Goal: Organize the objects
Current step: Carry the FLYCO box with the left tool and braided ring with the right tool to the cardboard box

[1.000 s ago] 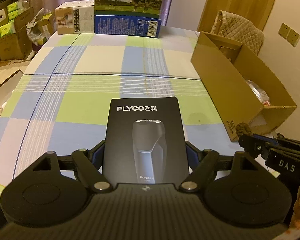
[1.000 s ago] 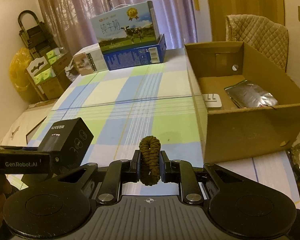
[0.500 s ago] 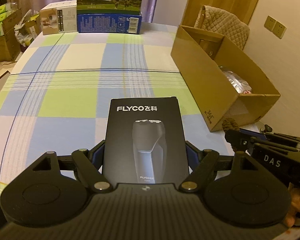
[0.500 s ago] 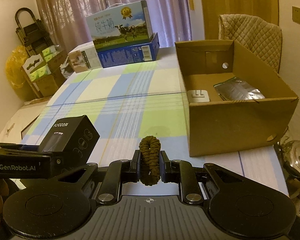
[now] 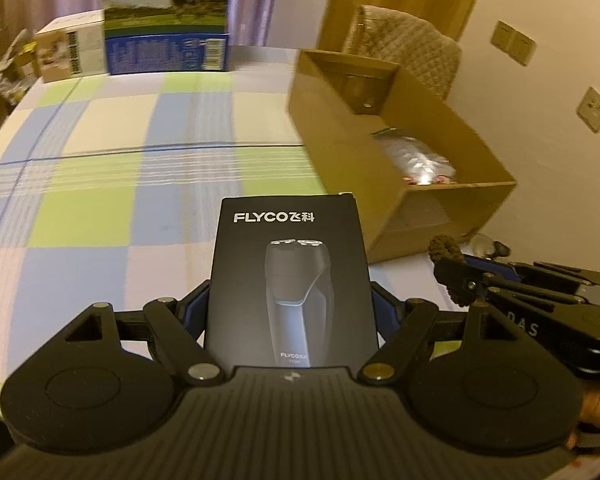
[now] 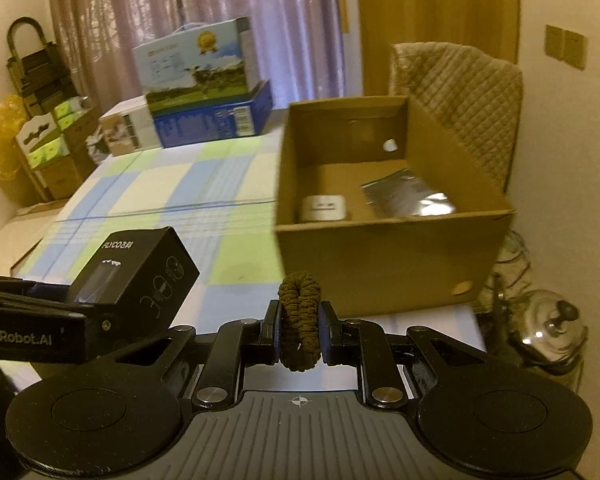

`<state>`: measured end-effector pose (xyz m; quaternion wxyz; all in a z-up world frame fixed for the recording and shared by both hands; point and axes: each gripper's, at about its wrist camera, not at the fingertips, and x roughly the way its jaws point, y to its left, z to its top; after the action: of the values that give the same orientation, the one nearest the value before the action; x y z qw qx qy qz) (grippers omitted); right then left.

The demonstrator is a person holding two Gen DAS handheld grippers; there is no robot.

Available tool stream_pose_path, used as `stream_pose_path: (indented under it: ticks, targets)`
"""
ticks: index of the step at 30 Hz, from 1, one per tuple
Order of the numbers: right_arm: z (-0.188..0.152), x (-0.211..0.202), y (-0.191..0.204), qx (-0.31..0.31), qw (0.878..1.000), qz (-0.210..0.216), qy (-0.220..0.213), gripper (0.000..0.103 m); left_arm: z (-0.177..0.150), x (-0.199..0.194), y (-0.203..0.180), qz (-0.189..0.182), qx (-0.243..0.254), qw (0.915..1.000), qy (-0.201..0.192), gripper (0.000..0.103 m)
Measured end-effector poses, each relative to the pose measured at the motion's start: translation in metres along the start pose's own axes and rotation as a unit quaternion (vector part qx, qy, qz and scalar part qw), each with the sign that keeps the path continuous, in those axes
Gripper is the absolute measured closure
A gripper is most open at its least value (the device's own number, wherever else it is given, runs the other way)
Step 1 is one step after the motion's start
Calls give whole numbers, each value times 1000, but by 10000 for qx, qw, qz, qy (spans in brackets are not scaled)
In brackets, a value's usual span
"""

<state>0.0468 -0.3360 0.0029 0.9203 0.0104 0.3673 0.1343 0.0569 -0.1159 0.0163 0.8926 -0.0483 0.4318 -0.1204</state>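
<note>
Tongs, left: the left tongs [image 5: 290, 308] are clamped on the sides of a black shaver box [image 5: 290, 284], carried flat above the desk [image 5: 100, 184].
Tongs, right: the right tongs [image 6: 299, 330] are pinched together on a brown hair tie [image 6: 300, 316], which stands up between the pads.
Side by side: each pair shows in the other's view, close together, both loads off the checked cloth.
Change: over the last second both hands have swung toward the cardboard box [image 6: 384, 256]; it looms larger and more central from the right wrist, and its inside now shows from the left.
Box contents: a small white adapter [image 6: 325, 208] and a silver foil pouch [image 6: 410, 196] lie on its floor, with bare cardboard between and behind them.
Meaning: this looks like the carry stage, with both items likely headed into the box; neither is over its rim yet.
Far end: milk cartons [image 6: 202, 92] are stacked at the desk's far edge, a quilted chair [image 6: 472, 92] behind the box.
</note>
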Motion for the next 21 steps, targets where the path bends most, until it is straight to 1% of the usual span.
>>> stream_pose_path:
  ticks: [4,12,21]
  targets:
    - [3,-9,-20,61,9999,-139,-69,88,6,6,-24,-201,124,9997,29,28]
    - [8,-20,-46,151,9992,-324,-196,88,19,14,-65,-418,418,9982,10,28]
    - [15,-26,-67,144,9984,-479,-266,88,26,19,-93,-580,567,9967,8,28]
